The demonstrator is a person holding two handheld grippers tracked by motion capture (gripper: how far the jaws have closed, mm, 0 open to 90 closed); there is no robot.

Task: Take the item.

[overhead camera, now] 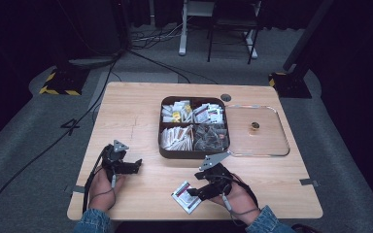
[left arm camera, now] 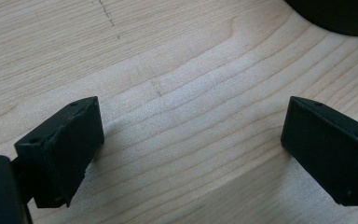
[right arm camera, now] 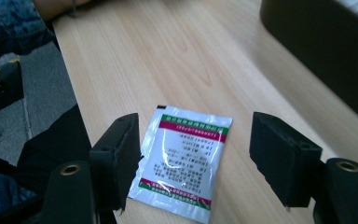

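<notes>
**Pale wood bench, one sachet lying flat by the right tongs**

Pale, fine-grained wood is carrying everything here: the bench (overhead camera: 141, 109) is standing on grey carpet in a dark room, with black cables running across the floor and a yellow-and-black striped base (overhead camera: 58, 83) sitting off its far left corner. White and dark furniture legs are showing at the back of the room.

Near the front edge, a white sachet (right arm camera: 181, 158) with green and red bands is lying flat on the wood, apart from everything else. The right tongs (right arm camera: 200, 163) are hanging over it with jaws standing wide; the sachet is lying between them on the bench, and the pads are not pressing on it, though the left jaw is overlapping its edge in the right gripper view. In the high view the same sachet (overhead camera: 186, 196) is lying just left of the right tongs (overhead camera: 200, 190), close to the person's right hand (overhead camera: 238, 201).

Farther back, a dark brown four-compartment tray (overhead camera: 194, 154) is holding sorted packets, and its clear lid (overhead camera: 267, 145) is lying beside it to the right.

The left tongs (left arm camera: 191, 140) are resting wide open over bare wood with nothing between the jaws, well apart from the sachet, at the bench's left front (overhead camera: 126, 165).
</notes>
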